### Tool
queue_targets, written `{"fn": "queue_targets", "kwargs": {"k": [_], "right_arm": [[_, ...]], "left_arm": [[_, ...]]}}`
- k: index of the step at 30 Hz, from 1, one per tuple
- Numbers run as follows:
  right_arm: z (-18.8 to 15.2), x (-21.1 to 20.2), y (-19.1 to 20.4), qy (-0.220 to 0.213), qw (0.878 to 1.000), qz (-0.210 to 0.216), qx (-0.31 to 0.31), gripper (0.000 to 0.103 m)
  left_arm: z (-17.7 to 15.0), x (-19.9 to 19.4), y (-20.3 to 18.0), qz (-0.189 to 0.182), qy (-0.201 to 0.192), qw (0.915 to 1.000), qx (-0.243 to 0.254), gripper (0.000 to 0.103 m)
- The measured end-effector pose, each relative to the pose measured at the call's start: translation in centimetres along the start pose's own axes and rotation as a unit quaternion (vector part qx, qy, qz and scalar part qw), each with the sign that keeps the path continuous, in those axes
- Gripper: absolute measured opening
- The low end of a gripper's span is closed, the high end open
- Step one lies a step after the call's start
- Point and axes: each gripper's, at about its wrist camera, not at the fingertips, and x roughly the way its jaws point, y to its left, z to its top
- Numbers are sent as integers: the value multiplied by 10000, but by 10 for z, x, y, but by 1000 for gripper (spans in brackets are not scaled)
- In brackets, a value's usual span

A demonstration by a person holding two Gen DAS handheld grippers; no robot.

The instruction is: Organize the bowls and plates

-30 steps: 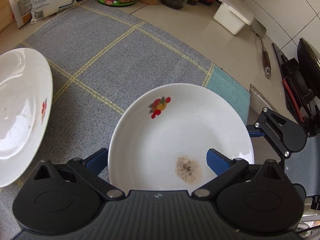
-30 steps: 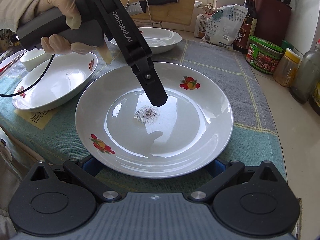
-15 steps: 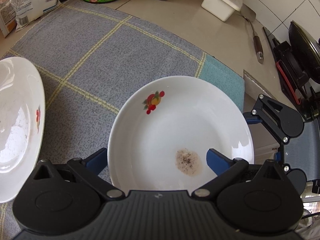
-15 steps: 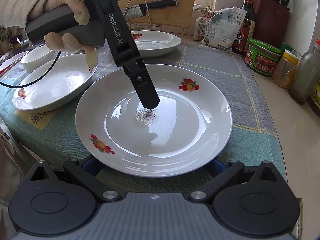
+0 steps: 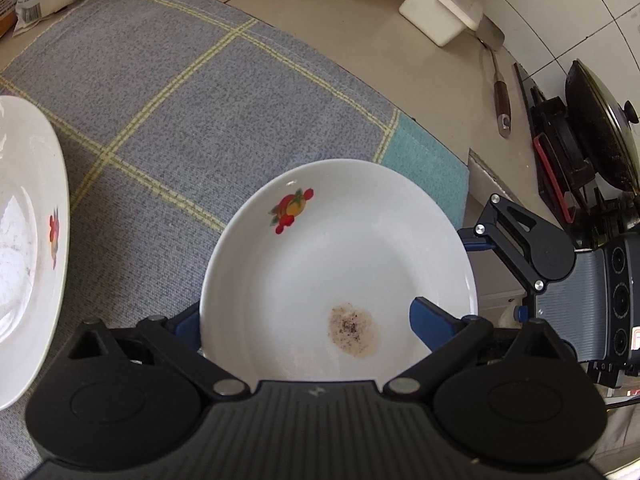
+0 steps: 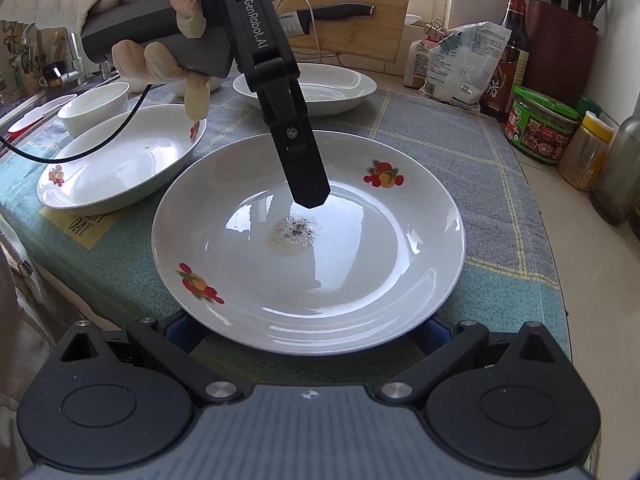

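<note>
Right wrist view, from the left: a gloved hand (image 6: 160,28) grips the handle of the left hand-held gripper (image 6: 308,196), whose black arm reads "GenRobot.AI" and slants down so its tip hovers over the speckled stain in the middle of the plate (image 6: 400,264). Left of that plate, a second fruit-printed plate (image 6: 100,176) sits on a yellow label where only "DAY" is legible, with a white bowl (image 6: 96,108) beyond it. A third plate (image 6: 340,88) lies farther back by a knife marked "SUPOR". The central plate rests on a grey checked cloth (image 6: 472,152) covering the worktop, near its front right corner. Jars and bottles line the right wall. The left hand-held gripper's blue fingers (image 5: 432,320) stand wide, one at each side of the plate. The right hand-held gripper (image 6: 308,332) is also spread wide at the plate's near rim, holding nothing.
</note>
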Motion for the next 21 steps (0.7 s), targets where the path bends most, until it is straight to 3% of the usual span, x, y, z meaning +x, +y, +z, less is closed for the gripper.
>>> {"fn": "queue_targets", "kwargs": {"k": [21], "right_arm": [[10, -1, -2, 191, 9998, -30, 9, 103]], "left_arm": [[3, -6, -2, -39, -43, 10000, 54, 98]]}}
